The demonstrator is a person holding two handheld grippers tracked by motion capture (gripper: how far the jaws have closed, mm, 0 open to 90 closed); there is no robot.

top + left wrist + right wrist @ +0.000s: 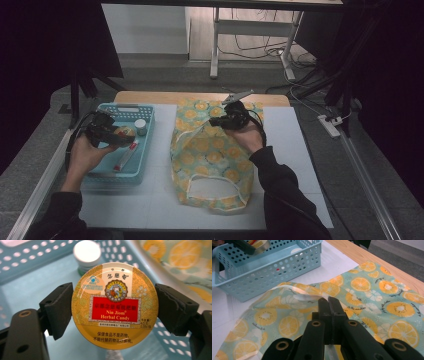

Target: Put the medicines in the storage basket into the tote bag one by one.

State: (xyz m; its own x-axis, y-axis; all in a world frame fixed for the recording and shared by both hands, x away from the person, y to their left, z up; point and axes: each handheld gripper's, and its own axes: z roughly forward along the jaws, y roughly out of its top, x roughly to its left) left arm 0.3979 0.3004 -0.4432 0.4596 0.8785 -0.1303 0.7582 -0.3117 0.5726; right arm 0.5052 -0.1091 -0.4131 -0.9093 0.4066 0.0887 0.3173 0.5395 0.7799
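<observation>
Gripping a round yellow candy tin [115, 305] by its rim, left gripper [115, 312] with jaws spread wide, one pad on each side of the tin. Held flat-faced toward the camera above the blue basket [102, 176], label reading "Nin Jiom Herbal Candy". Below in the basket, a white-capped jar [87, 253] and a red-and-white tube [125, 156]. Pinching the bag [367, 293] at its mouth edge, right gripper [329, 301] with jaws fully closed on the orange-print fabric, lifting the rim slightly off the white mat [160, 150]. Bag lying just beside the basket, on the right of it in the high view.
</observation>
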